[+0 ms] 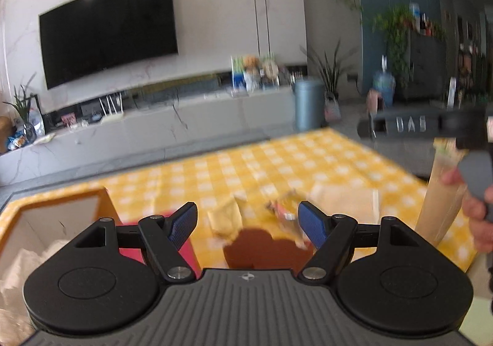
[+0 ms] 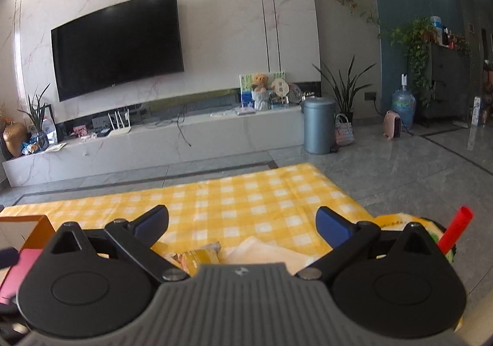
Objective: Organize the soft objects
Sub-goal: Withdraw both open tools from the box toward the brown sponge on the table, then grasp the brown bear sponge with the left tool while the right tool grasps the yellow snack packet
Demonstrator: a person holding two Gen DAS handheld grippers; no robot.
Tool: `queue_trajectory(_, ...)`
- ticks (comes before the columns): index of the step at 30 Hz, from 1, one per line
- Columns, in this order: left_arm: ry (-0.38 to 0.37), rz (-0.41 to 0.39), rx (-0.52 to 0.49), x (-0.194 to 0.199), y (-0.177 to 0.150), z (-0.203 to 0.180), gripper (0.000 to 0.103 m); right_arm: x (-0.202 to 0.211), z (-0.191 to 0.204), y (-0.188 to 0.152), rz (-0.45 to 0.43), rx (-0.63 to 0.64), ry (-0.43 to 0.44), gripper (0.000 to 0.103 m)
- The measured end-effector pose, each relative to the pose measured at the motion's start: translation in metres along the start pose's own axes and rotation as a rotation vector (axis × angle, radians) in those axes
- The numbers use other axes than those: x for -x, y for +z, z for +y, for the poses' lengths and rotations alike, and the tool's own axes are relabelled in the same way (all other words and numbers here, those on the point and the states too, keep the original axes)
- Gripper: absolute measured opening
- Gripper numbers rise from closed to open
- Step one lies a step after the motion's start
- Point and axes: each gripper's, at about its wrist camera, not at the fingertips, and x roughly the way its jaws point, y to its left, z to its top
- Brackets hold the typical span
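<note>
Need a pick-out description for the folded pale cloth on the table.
Start at the yellow checked tablecloth. At its near edge, in the right wrist view, sits a folded cream cloth. A crinkled yellow snack packet lies to its left; the cloth is plain, pale and unprinted.

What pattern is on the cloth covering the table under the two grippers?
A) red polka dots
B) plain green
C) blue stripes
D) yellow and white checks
D: the cloth covering the table shows yellow and white squares in both wrist views, stretching out beyond the open left gripper and the open right gripper.
</note>
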Motion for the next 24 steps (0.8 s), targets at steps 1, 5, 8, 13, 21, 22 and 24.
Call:
queue_trajectory(1, 0.001, 0.031, -0.006, -0.007, -0.004, -0.004, 0.088, -0.006, 0.001, -0.003, 0.012, -0.001, 0.002, 0.1)
queue_trajectory(5, -0.021, 0.113, 0.013, -0.029, -0.015, -0.018, 0.088, -0.03, 0.002, -0.012, 0.04, -0.039, 0.011, 0.1)
queue_trajectory(8, -0.058, 0.165, 0.063, -0.044, -0.019, -0.025, 0.088, -0.05, 0.004, -0.018, 0.04, -0.061, 0.03, 0.1)
queue_trajectory(13, -0.067, 0.249, 0.174, -0.073, -0.022, -0.023, 0.088, -0.081, 0.016, -0.035, 0.107, 0.019, 0.059, 0.1)
queue_trajectory(21, 0.028, 0.278, 0.234, -0.1, -0.032, -0.034, 0.088, -0.125, 0.019, -0.05, 0.258, 0.109, 0.102, 0.099)
queue_trajectory(22, 0.043, 0.268, 0.224, -0.101, -0.032, -0.037, 0.089, -0.131, 0.019, -0.051, 0.267, 0.108, 0.097, 0.099)
queue_trajectory(24, 0.063, 0.268, 0.201, -0.103, -0.031, -0.041, 0.09, -0.142, 0.018, -0.053, 0.292, 0.089, 0.079, 0.099)
